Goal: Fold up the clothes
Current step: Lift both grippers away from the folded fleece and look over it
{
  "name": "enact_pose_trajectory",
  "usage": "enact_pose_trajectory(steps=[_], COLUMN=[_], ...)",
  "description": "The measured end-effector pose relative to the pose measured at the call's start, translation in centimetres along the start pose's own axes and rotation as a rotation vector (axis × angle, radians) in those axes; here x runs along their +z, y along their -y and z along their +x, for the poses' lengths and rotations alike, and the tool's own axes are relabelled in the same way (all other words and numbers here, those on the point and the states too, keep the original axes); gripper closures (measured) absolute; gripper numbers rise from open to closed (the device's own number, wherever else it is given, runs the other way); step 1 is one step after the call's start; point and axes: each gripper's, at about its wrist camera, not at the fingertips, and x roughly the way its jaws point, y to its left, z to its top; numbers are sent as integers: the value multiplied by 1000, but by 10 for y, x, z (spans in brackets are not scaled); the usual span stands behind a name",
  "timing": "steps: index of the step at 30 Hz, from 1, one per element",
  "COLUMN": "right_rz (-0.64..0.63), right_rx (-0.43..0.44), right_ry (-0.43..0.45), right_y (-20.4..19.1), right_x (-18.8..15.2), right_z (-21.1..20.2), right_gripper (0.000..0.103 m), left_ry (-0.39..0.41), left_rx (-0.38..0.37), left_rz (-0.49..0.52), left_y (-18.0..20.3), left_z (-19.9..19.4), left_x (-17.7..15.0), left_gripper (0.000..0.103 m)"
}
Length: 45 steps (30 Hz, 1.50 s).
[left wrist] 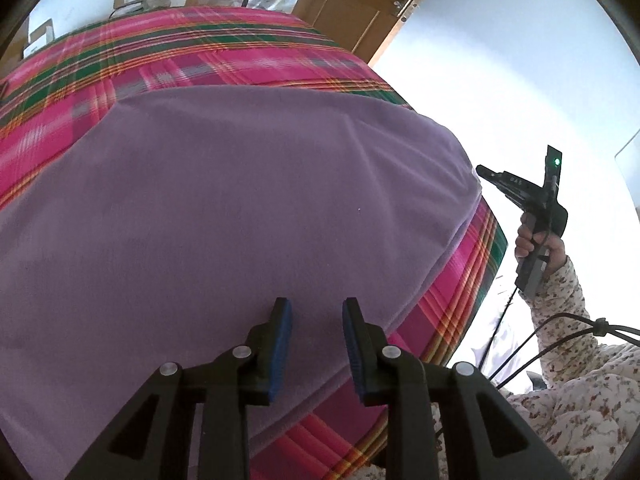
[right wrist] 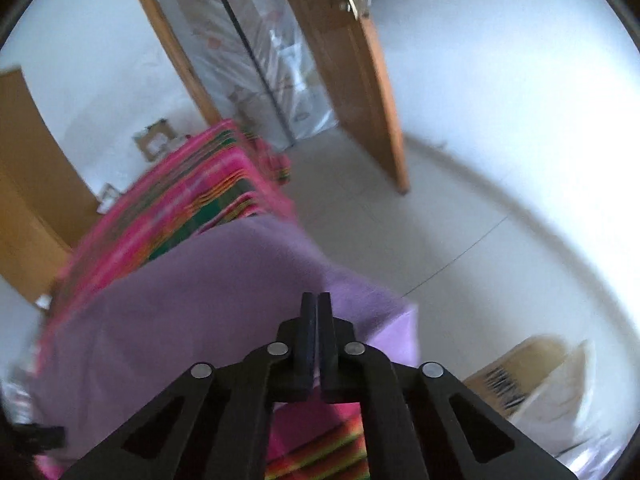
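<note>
Your purple garment (left wrist: 224,208) lies spread flat on the plaid bedcover (left wrist: 168,52), its right edge near the bed's side. Your left claw (left wrist: 316,348) hangs released over the near hem, blue pads (left wrist: 280,344) apart with nothing between them. Your right claw (right wrist: 316,340) is clenched above the right corner, and I cannot tell whether cloth is pinched. Take both near corners with 2 firm grips before lifting, and keep the hem taut so the fold lands square.
</note>
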Motion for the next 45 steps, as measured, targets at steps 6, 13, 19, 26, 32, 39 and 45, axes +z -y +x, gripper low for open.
enact_pose_trajectory(steps=[6, 13, 19, 26, 32, 39, 45], right_rz=[127, 83, -156, -311, -321, -291, -256], right_rx=[-5, 108, 120, 174, 23, -33, 7], right_ry=[20, -7, 36, -90, -144, -124, -108], right_y=[36, 15, -56, -123, -124, -107, -89], right_x=[10, 1, 9, 20, 25, 34, 28], right_z=[-14, -17, -13, 41, 63, 61, 38], right_gripper=[103, 89, 72, 71, 73, 74, 72], left_ry=[6, 14, 35, 53, 68, 80, 74], left_rx=[-17, -10, -30, -47, -75, -96, -51], left_rz=[-34, -26, -49, -75, -99, -112, -59], left_y=[-5, 1, -2, -5, -10, -16, -9], left_z=[-6, -5, -8, -10, -11, -15, -18], left_x=[-7, -14, -22, -30, -36, -43, -46], left_gripper=[76, 76, 76, 76, 76, 76, 76])
